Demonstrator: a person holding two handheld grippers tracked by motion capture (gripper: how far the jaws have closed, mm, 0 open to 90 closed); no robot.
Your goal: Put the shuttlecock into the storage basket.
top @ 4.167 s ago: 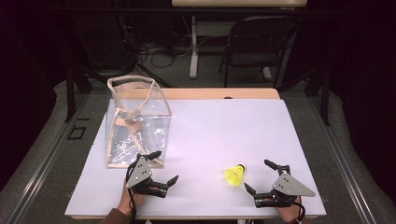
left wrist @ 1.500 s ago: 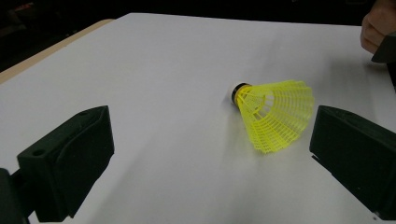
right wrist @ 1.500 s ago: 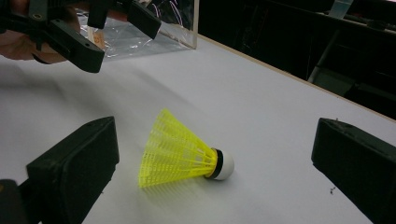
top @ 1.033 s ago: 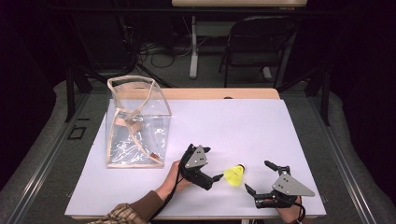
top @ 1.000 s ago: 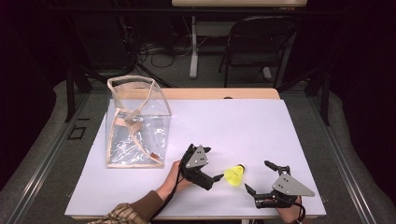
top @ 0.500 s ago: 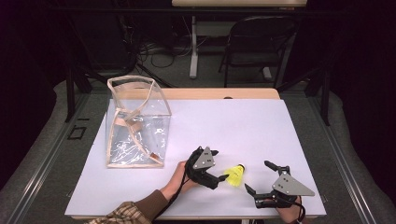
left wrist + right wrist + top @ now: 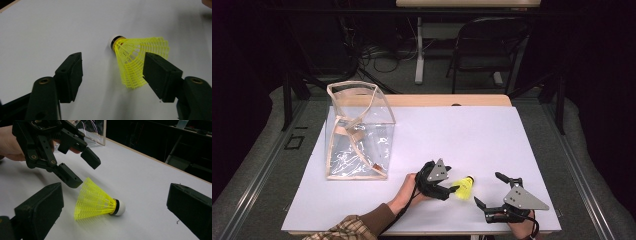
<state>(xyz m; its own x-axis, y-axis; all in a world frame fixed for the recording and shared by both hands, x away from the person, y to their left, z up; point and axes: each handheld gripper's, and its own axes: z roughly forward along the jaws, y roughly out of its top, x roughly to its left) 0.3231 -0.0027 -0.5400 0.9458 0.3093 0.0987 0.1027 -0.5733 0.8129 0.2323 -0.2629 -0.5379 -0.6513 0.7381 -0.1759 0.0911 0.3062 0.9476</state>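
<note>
Shuttlecock (image 7: 465, 188), yellow with a white cork tip, lies on its side on the white table (image 7: 472, 135) near the front edge, between the left gripper (image 7: 445, 190) and the right gripper (image 7: 490, 189). In the high view, a clear bag (image 7: 358, 131) stands well apart at the left. In the left gripper view, the jaws have just been closing and stand half wide; the shuttlecock (image 7: 136, 58) skirt sits beside the right-hand jaw, not yet pinched, as far as can be seen. In the right gripper view, the jaws stand wide with nothing between the pads; the shuttlecock (image 7: 98, 200) lies ahead, and the left gripper (image 7: 79, 168) hangs over its skirt.
</note>
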